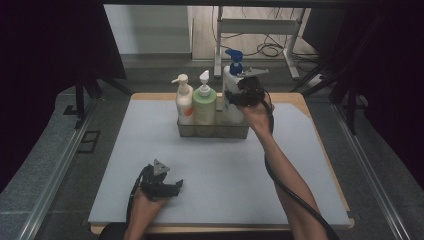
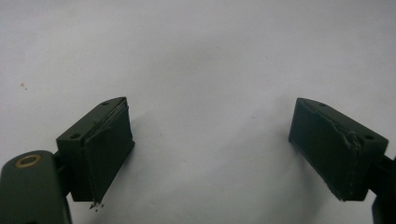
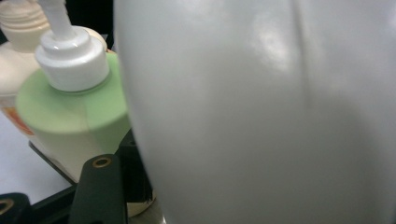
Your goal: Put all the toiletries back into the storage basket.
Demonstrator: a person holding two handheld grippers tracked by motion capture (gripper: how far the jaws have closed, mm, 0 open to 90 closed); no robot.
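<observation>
A white spray bottle [image 1: 230, 80] with a blue trigger head stands at the right end of a clear bin [image 1: 212, 131] at the back of the mat. My right gripper [image 1: 234, 97] is shut on its body from the right side. In the right gripper view the white spray bottle [image 3: 257, 116] looms close, with one black finger [image 3: 100, 191] beside its left flank. A green pump bottle [image 1: 204, 102] [image 3: 70, 116] and a cream pump bottle [image 1: 184, 100] [image 3: 14, 60] stand in the same bin to its left. My left gripper [image 1: 174, 188] [image 2: 210, 149] rests open on the mat at the front left, with nothing between its fingers.
A pale grey mat [image 1: 225, 170] covers the wooden table [image 1: 300, 97]. Beyond the table's far edge are a metal stand [image 1: 260, 30] and cables on the floor. Dark curtains hang at both sides.
</observation>
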